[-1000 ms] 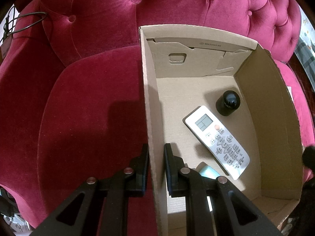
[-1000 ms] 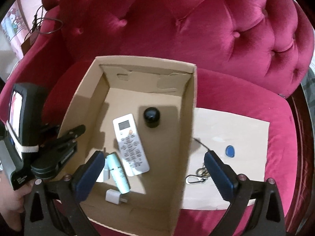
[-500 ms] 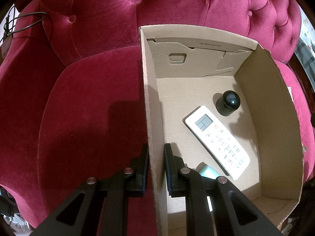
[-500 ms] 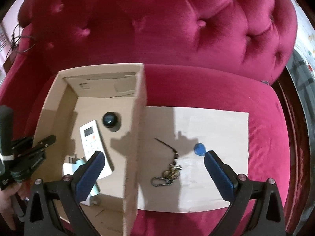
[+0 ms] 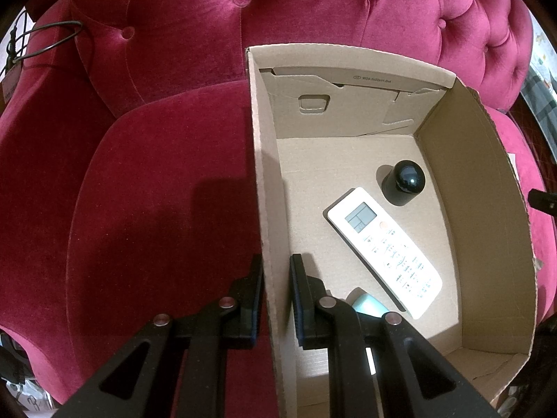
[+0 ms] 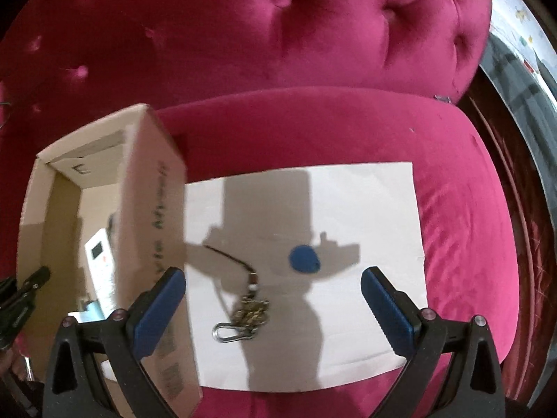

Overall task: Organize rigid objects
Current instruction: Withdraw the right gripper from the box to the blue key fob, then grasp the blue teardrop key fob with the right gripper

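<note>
A cardboard box [image 5: 487,230] stands on the red sofa seat. My left gripper [image 5: 275,278] is shut on the box's left wall, one finger outside and one inside. In the box lie a white remote [image 5: 383,250], a black round-topped object [image 5: 405,181] and a pale teal item [image 5: 369,306], partly hidden by my finger. My right gripper [image 6: 271,282] hangs open above a white sheet [image 6: 376,209]. On the sheet, between its fingers, lie a blue oval tag [image 6: 304,258] and a keychain with a cord and carabiner [image 6: 243,313]. The box [image 6: 153,216] sits just left of it.
The tufted red sofa back [image 5: 313,10] rises behind the box. A black cable [image 5: 45,41] hangs at the far left over the armrest. Bare seat cushion [image 5: 156,191] lies left of the box. A dark wooden edge [image 6: 504,174] runs along the sofa's right side.
My right gripper has swung right and lower, from above the box to above the white sheet, and stays open. The left gripper and the box have not moved.
</note>
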Motion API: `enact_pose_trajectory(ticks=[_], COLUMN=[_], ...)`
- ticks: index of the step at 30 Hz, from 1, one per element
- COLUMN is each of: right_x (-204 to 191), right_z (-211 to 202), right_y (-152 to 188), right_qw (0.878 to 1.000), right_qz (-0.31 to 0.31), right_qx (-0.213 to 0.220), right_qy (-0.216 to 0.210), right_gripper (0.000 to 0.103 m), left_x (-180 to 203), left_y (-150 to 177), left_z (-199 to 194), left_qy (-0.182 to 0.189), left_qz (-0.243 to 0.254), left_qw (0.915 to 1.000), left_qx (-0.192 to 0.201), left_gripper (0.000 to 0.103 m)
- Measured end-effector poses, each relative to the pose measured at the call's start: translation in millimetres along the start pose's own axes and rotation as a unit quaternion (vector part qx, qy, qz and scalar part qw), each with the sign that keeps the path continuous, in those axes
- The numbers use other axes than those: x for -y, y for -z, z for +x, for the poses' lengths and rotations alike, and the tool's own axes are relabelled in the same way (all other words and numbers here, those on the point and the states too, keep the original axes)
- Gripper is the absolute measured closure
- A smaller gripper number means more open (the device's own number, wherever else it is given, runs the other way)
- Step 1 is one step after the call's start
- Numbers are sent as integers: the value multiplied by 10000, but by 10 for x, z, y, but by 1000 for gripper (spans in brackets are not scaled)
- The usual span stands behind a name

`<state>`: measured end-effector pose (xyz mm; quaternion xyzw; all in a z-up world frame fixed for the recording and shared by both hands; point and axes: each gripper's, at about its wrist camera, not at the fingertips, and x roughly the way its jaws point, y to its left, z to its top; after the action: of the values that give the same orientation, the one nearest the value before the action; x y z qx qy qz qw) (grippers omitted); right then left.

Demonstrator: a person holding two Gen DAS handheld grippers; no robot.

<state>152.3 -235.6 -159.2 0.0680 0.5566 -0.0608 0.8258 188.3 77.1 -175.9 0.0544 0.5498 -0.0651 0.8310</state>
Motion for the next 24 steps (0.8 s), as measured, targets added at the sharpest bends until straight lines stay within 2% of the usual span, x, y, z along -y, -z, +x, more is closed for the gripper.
enact_pose_trajectory(ticks=[5,24], right_x=[161,448], right_z=[209,951], right_y=[-1,-60], right_qw=[9999,9969], right_qz=[31,265], right_qx=[-93,-716], right_qy=[125,162], right_gripper=[0,0], left_x=[-11,30], left_y=[2,-10], left_z=[-1,8], left_qy=[1,-22], left_qz=[3,23], left_qw=[10000,10000], left_qx=[-1,-4], left_gripper=[87,87])
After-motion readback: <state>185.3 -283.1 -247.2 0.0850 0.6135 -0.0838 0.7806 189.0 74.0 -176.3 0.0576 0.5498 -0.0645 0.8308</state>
